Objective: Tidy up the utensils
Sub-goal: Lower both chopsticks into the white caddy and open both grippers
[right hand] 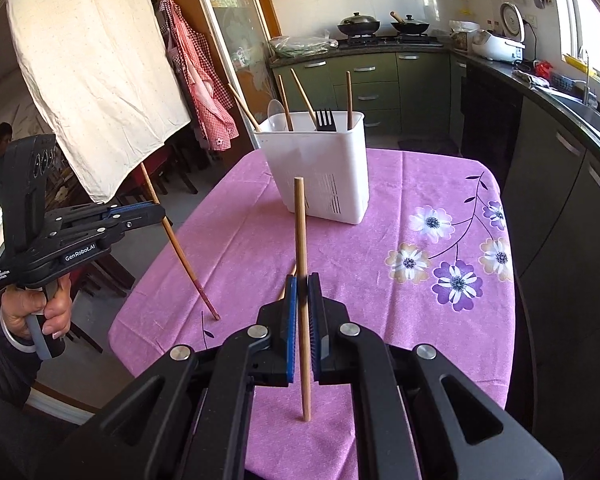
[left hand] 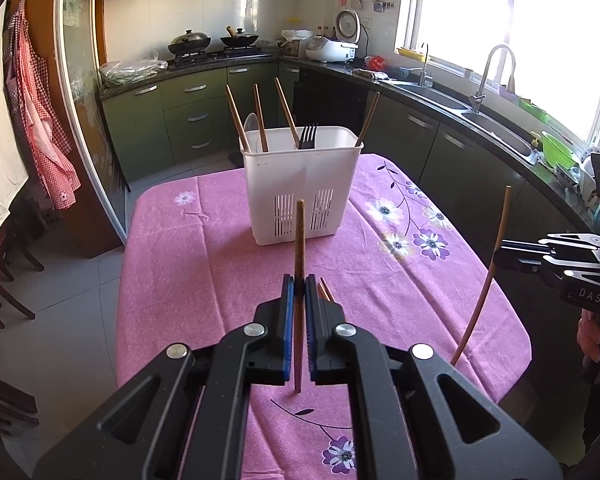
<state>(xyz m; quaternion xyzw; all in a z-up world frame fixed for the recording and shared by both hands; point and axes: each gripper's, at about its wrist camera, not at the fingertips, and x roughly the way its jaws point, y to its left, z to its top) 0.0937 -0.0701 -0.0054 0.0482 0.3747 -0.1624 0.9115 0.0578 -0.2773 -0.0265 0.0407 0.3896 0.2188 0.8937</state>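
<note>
A white slotted utensil caddy (left hand: 300,184) (right hand: 320,176) stands at the far end of the pink floral tablecloth. It holds several wooden chopsticks, a black fork (left hand: 308,136) (right hand: 325,120) and a pale spoon. My left gripper (left hand: 299,280) (right hand: 160,212) is shut on an upright wooden chopstick (left hand: 300,232) (right hand: 180,256) whose tip hangs just above the cloth. My right gripper (right hand: 302,280) (left hand: 498,254) is shut on another upright chopstick (right hand: 300,220) (left hand: 500,220). More loose chopsticks (left hand: 325,290) (right hand: 291,274) lie on the cloth, mostly hidden behind the fingers.
The table (left hand: 172,264) (right hand: 420,184) drops off at its edges on both sides. Green cabinets and a dark counter with a sink (left hand: 496,120) run along the right. Wooden chairs (left hand: 4,280) and a hanging white cloth (right hand: 88,60) are at the left. A person (right hand: 2,140) stands far back.
</note>
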